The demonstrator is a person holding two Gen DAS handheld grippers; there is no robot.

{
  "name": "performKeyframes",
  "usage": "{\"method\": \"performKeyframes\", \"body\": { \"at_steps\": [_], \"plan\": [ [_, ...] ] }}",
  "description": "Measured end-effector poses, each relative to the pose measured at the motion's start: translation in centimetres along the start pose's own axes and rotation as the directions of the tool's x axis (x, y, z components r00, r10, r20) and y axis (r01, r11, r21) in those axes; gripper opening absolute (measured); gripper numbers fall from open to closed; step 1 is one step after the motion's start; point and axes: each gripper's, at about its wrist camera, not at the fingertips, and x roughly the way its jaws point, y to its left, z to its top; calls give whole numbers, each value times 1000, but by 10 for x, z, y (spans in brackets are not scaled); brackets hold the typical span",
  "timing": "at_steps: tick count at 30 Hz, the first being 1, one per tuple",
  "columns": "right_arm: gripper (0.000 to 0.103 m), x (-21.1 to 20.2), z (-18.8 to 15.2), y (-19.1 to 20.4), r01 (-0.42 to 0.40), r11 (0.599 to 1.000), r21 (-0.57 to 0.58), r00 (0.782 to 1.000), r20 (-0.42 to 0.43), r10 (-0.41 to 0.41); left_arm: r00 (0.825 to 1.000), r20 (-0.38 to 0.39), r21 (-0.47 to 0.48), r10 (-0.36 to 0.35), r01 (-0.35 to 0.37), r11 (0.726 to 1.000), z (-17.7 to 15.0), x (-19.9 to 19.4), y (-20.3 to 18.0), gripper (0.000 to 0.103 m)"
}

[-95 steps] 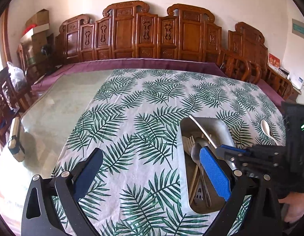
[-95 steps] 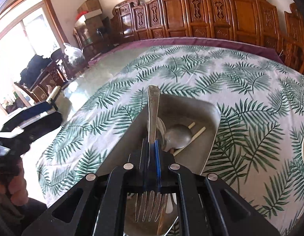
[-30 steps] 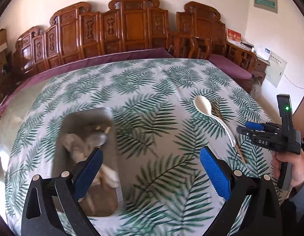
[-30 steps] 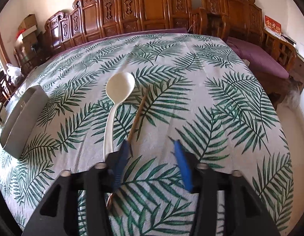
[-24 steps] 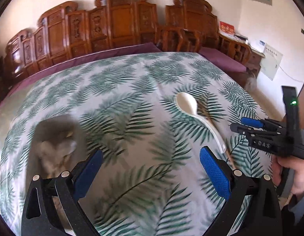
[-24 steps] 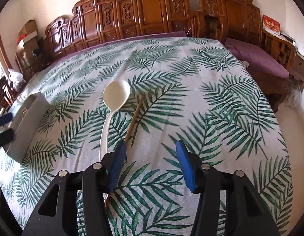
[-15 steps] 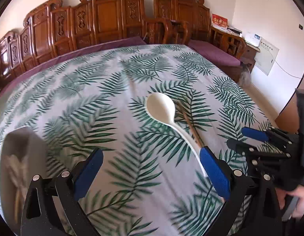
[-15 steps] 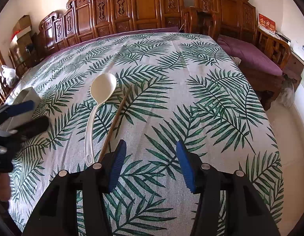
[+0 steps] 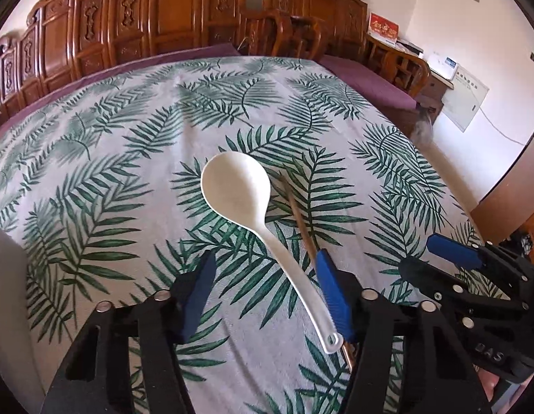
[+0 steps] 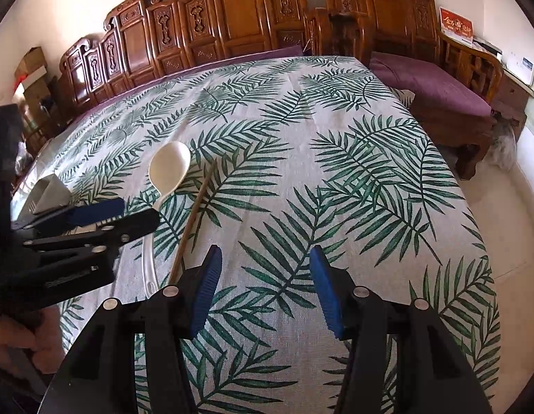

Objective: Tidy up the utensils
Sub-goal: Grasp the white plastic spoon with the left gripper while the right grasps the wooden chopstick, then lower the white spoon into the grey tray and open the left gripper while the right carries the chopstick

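With both tongs open, the left tongs (image 9: 263, 293) should lower around the white spoon (image 9: 248, 203) handle between them, leaving the chopstick (image 9: 303, 227) just outside the right finger.

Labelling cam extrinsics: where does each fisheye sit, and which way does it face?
Left wrist: on the left gripper, looking forward and down at the white spoon, which lies between its open jaws; the right gripper shows at right.
Right wrist: on the right gripper, jaws open over bare leaf-print tablecloth; the left gripper and a hand show at left.
Shared: spoon, chopstick, tablecloth, carved wooden chairs.
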Motion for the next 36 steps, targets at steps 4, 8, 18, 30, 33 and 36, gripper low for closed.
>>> {"method": "performKeyframes", "body": {
  "at_steps": [4,8,18,30,33,36],
  "plan": [
    [55,2,-1,0,-6,1000,2,1000,-7,6,999,-43,-12,-25,24,1000,-1,13,-1,40],
    [55,4,0,3,-17,1000,3,1000,-8,17,999,-46,-10,-8,8,1000,-3,11,-1,9],
    [47,21,-3,46,-87,992,-88,995,-54,82,1000,5,-31,21,-21,999,-5,-33,31,4],
    [17,33,-9,87,24,972,-236,997,-66,-41,996,31,-23,85,-84,996,-15,-70,57,4],
    [9,33,-9,90,43,965,-259,996,-65,-62,994,40,-15,103,-103,995,-19,-82,62,4],
    [6,32,-9,88,40,969,-244,995,-75,-59,991,49,-10,123,-123,992,-23,-95,69,4]
  ]
}}
